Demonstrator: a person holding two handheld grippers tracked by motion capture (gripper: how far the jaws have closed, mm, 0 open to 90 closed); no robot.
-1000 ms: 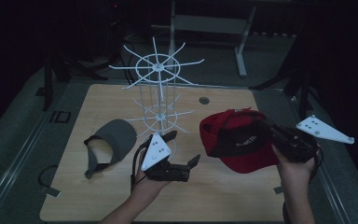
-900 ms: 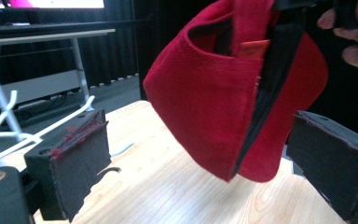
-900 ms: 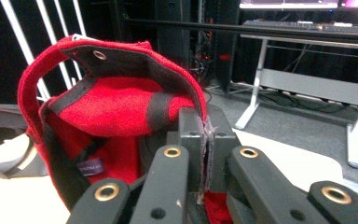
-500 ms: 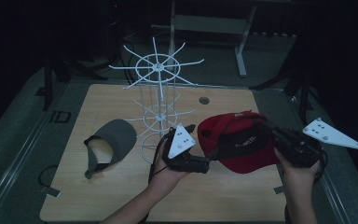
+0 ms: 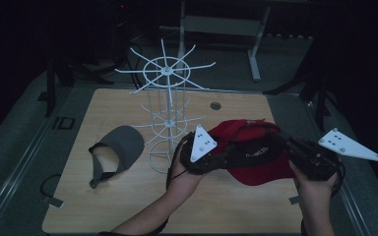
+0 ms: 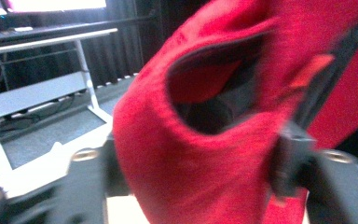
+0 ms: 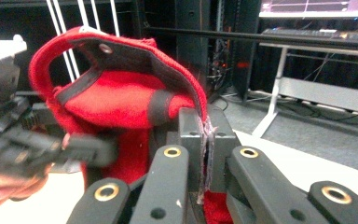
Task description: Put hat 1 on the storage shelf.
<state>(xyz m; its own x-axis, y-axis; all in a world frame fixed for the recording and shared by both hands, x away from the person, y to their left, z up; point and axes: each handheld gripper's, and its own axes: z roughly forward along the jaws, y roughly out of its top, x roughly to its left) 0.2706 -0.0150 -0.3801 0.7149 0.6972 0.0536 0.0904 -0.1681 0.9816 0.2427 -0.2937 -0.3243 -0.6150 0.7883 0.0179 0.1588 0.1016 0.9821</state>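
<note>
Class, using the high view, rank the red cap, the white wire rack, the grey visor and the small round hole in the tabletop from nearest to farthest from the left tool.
1. Red cap: at the left tool, between its jaws.
2. White wire rack: just beyond, to its left.
3. Grey visor and round hole: too close to call; visor far left, hole toward the far edge.
</note>
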